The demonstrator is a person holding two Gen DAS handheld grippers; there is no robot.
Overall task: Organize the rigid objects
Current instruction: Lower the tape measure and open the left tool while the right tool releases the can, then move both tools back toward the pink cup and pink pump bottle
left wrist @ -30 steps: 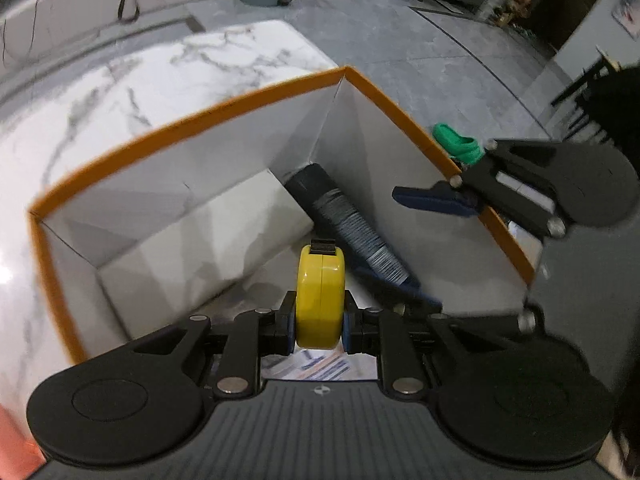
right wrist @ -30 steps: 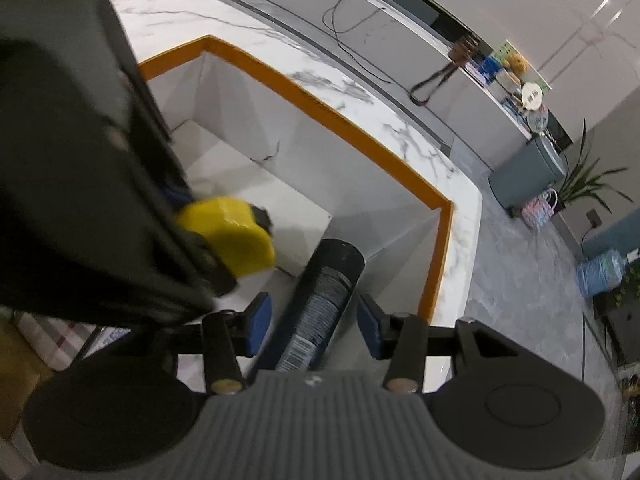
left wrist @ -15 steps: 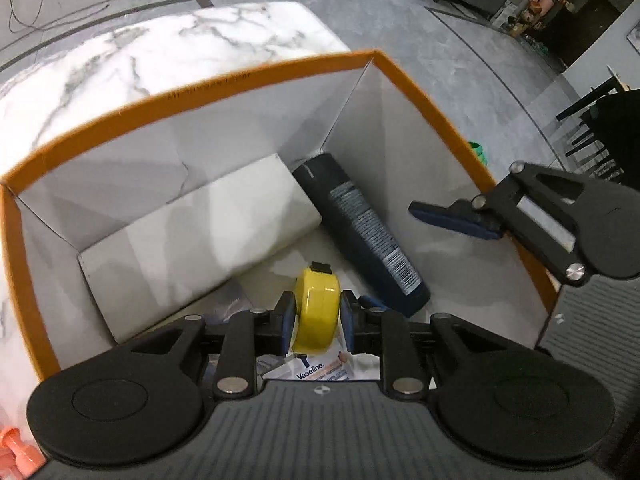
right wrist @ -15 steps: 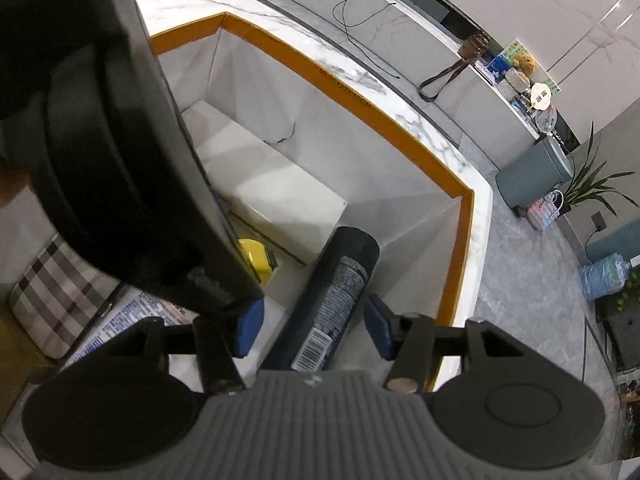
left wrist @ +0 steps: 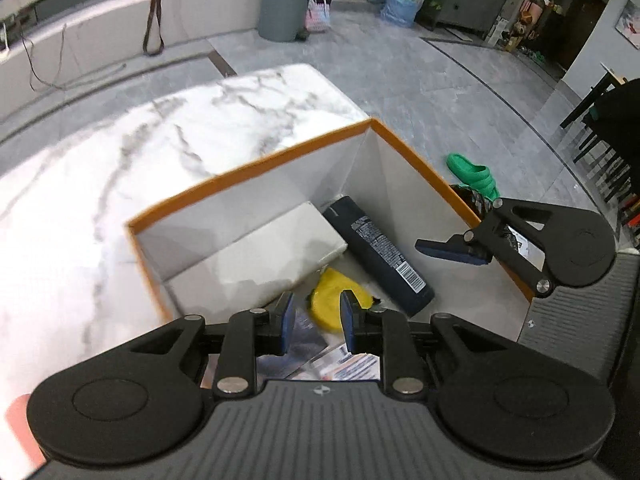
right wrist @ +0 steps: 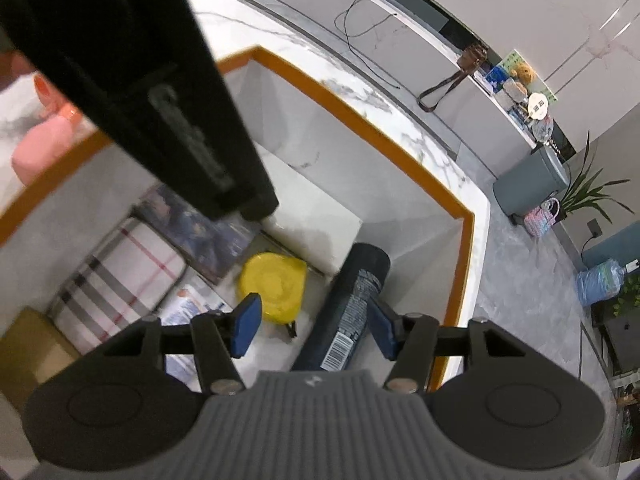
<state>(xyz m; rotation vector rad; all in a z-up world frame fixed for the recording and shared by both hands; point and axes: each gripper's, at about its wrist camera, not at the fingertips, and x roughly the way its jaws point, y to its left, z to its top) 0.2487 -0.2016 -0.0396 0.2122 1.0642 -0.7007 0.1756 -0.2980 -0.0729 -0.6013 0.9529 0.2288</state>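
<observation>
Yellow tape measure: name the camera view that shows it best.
Right wrist view: the tape measure lies flat in the box, nearly its whole face showing. In the left wrist view a finger hides part of it.

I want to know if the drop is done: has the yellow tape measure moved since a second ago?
Yes. The yellow tape measure has left the left gripper, whose jaws have just been opening, and lies on the box floor beside the dark bottle.
</observation>
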